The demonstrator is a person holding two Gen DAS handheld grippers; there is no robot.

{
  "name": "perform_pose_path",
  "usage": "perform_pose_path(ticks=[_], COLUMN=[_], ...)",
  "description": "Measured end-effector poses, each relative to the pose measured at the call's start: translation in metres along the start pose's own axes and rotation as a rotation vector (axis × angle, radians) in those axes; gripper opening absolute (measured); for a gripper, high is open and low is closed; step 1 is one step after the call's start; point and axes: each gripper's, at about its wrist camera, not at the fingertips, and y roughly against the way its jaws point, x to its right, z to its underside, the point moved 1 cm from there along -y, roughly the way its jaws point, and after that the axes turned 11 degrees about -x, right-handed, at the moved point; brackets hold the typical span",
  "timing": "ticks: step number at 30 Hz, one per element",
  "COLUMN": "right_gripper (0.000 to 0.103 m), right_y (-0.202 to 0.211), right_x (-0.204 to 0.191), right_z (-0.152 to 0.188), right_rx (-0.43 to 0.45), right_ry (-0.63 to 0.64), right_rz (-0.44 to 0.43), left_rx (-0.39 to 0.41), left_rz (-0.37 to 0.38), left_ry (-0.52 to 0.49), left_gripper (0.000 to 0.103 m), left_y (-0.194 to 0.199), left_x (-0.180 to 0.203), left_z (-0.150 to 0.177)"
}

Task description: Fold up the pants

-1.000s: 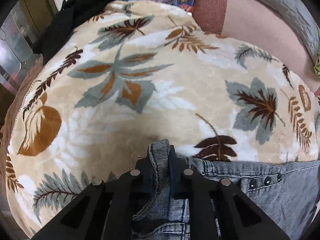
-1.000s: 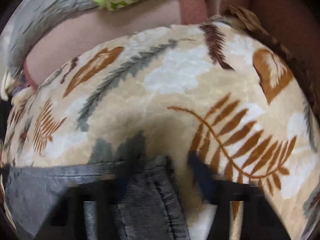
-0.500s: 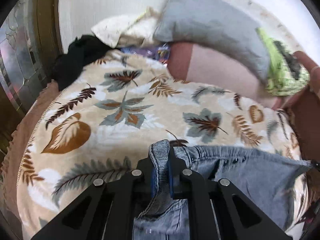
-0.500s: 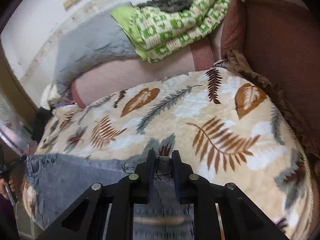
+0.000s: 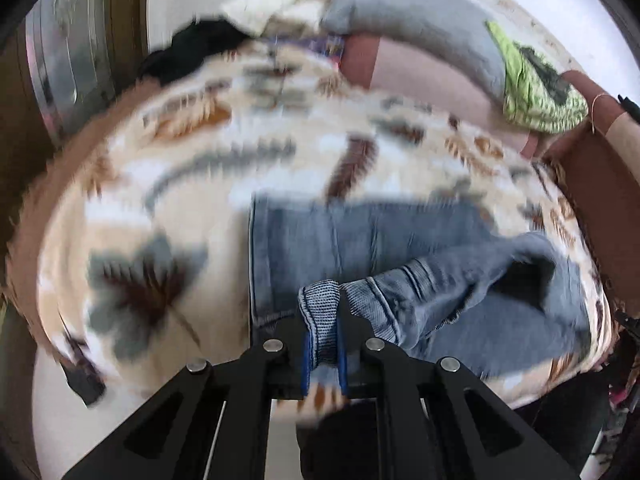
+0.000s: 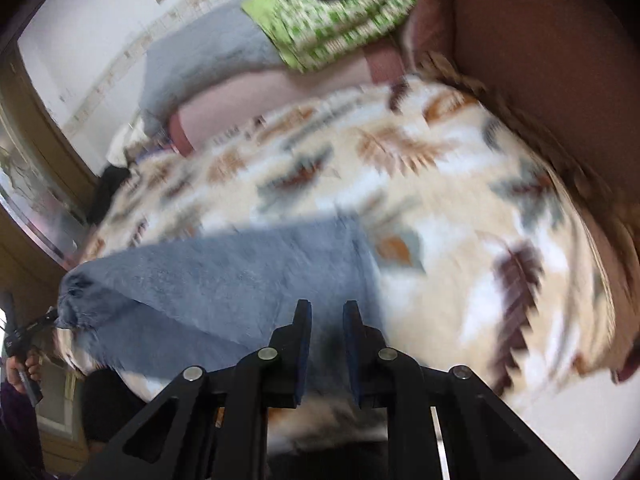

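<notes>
Jaws: left gripper (image 5: pixel 323 320) clamped on waistband of jeans (image 5: pixel 360 240), right gripper (image 6: pixel 327 320) narrow, contents unclear; jeans mid-fold, doubled near leaf-print blanket's (image 5: pixel 160 200) front edge; next move likely laying held end flat, edges aligned.

Blue denim pants (image 5: pixel 360 240) lie flat on the leaf-patterned blanket (image 5: pixel 180 200), hem lifted.

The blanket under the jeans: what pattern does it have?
Cream blanket with brown and grey leaves; right wrist view.

Blue-grey pants (image 5: pixel 360 240); cream, leaf-patterned blanket (image 5: pixel 200 208)
</notes>
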Motion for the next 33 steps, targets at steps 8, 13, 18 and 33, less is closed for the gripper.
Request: perform_pose_path(ticks=[8,13,18,33], right_gripper=[0.068,0.072,0.063,0.008], right_y=[-0.017,-0.05,-0.098,-0.051], right_x=[0.023,-0.009,-0.016,0.001], right_z=[-0.005,-0.02,-0.026,-0.003], right_rx=[-0.083,-0.105,-0.214,-0.112], right_ry=[-0.141,-0.101,-0.121,-0.04], right_rz=[-0.14,-0.143,-0.081,0.199], left_rx=[-0.058,-0.055,-0.071,-0.086], left_rz=[-0.045,-0.064,-0.043,-0.016], left_ry=[0.051,0.036,0.074,0.111], left_gripper=[0.019,0.019,0.019,0.019], left_y=[-0.015,-0.014,-0.021,-0.027], left_x=[-0.006,0.0,-0.008,-0.02], left_z=[0.023,0.023,0.025,0.033])
